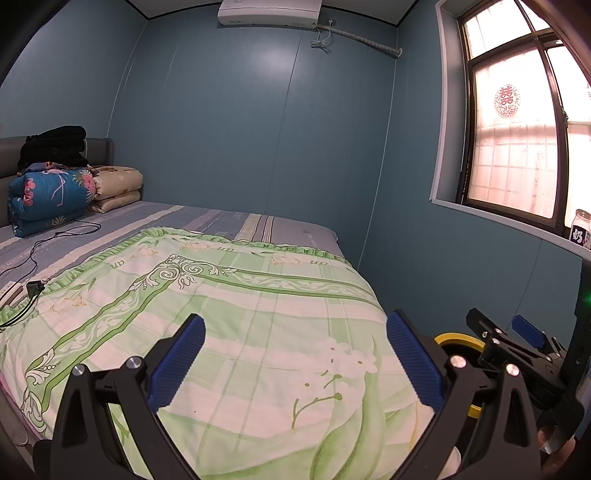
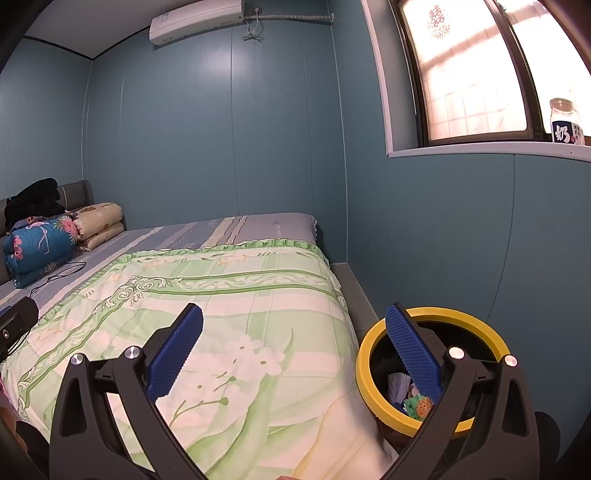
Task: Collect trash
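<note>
**A:** Start with the biggest thing. What fills the room?

**B:** One bed, with a striped blue-grey sheet and one green floral quilt spread over its near half. At the headboard end there are two folded quilts side by side, a blue flowered one and a beige one, with a black bundle lying on top of the blue one.

**A:** And containers?

**B:** Two. The larger is one black trash bin with a yellow rim, standing on the floor just beside the bed's near corner, between the bed and the blue wall. Inside it I can see a pale crumpled piece and a green-and-orange wrapper; anything deeper is hidden in the dark. The smaller is one bottle with a blue label, upright on the windowsill; what it contains I cannot tell.

**A:** The tongs?

**B:** The left gripper is spread wide over the quilt with nothing between its blue pads. The right gripper is equally wide and holds nothing; its right pad overlaps the bin's opening in the right wrist view.

**A:** Smaller things?

**B:** One black cable trailing across the sheet, and one black plug at the quilt's edge. One air conditioner is mounted up on the far wall.
</note>
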Action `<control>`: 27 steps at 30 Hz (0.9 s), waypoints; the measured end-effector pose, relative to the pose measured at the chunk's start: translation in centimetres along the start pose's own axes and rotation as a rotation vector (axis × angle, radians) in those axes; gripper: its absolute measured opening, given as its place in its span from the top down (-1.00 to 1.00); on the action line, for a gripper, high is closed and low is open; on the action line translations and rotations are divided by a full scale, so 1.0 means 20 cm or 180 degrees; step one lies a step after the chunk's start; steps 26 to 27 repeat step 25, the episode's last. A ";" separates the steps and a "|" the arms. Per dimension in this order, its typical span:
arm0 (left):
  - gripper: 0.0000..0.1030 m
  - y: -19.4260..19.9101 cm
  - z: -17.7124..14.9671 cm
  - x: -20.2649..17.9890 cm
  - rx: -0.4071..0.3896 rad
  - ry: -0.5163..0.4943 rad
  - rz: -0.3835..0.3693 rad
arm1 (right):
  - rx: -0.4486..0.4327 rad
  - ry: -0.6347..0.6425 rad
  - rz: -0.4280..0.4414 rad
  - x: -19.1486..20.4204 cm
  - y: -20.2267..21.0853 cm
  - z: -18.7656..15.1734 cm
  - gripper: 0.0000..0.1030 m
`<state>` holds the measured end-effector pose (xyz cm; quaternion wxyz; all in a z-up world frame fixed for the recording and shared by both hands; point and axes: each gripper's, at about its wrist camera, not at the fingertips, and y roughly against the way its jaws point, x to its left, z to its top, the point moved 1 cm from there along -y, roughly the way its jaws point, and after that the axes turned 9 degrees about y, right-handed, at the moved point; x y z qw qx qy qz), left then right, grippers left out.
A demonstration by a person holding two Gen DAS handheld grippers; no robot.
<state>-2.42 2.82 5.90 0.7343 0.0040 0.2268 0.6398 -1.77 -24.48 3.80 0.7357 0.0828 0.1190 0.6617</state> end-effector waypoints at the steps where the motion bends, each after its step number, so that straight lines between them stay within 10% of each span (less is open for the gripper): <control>1: -0.84 0.00 0.00 0.00 0.0000 -0.0004 -0.0001 | 0.0007 0.0001 0.0004 0.00 0.00 0.00 -0.84; 27: -0.84 -0.01 -0.01 -0.01 0.0048 -0.0030 -0.0066 | 0.0066 -0.0008 0.0009 -0.01 -0.01 -0.01 -0.84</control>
